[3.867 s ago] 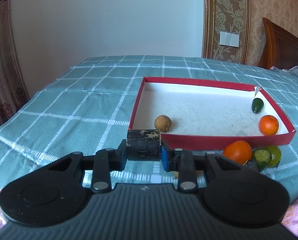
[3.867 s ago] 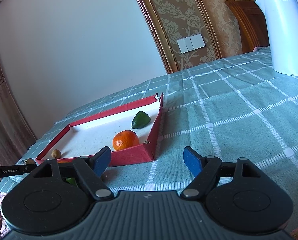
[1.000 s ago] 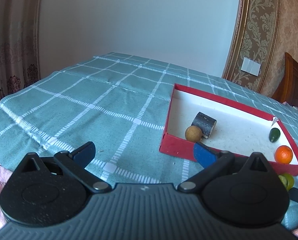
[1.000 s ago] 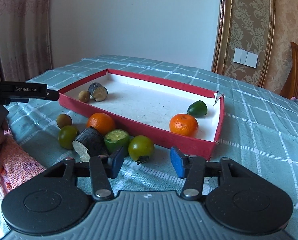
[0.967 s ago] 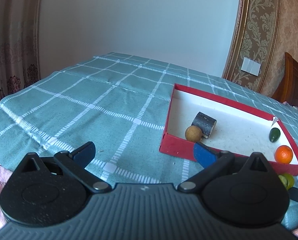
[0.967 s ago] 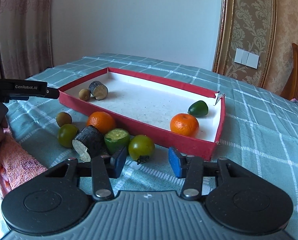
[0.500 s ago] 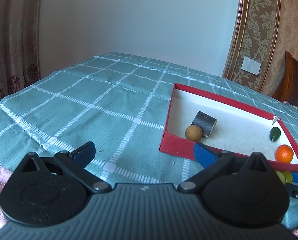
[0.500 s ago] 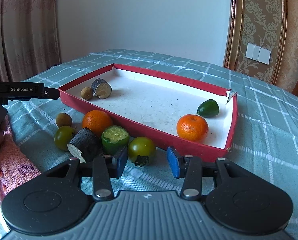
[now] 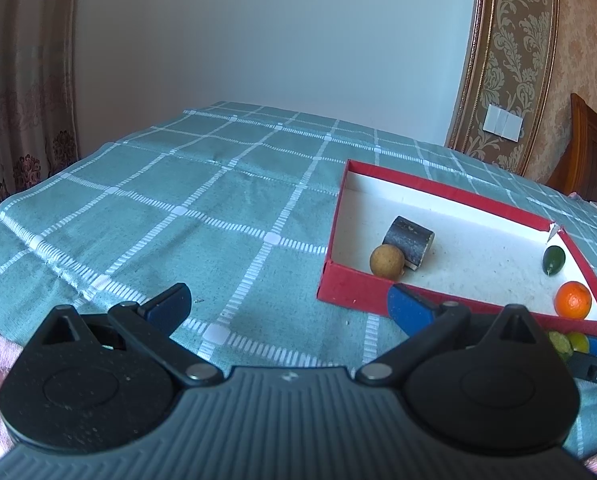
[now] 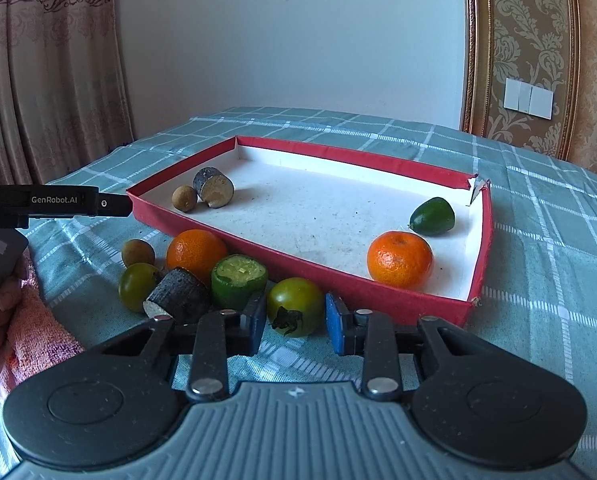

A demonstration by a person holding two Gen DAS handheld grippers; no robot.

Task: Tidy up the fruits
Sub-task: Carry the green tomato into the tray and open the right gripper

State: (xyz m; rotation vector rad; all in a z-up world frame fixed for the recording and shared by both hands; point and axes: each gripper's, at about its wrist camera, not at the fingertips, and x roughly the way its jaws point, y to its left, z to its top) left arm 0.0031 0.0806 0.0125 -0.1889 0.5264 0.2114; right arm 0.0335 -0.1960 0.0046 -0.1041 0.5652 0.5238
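A red tray (image 10: pixel 418 304) with a white floor holds a brown longan (image 10: pixel 184 198), a dark cut stub (image 10: pixel 213 187), an orange (image 10: pixel 400 261) and a small green fruit (image 10: pixel 433 216). In front of it lie an orange (image 10: pixel 196 249), a cut green fruit (image 10: pixel 239 280), a dark stub (image 10: pixel 178 295), a green tomato (image 10: pixel 137 284), a longan (image 10: pixel 138 253) and another green tomato (image 10: pixel 295 306). My right gripper (image 10: pixel 295 323) is open with its jaws on either side of this tomato. My left gripper (image 9: pixel 286 302) is open and empty over the cloth, left of the tray (image 9: pixel 354 284).
The table wears a teal checked cloth (image 9: pixel 186 216). A pink towel (image 10: pixel 34 328) lies at the near left edge, under the hand that holds the left gripper. A wall and curtains stand behind the table.
My right gripper has moved forward and low, so its jaws now flank the green tomato, and they have narrowed a little. The left gripper has hardly moved.
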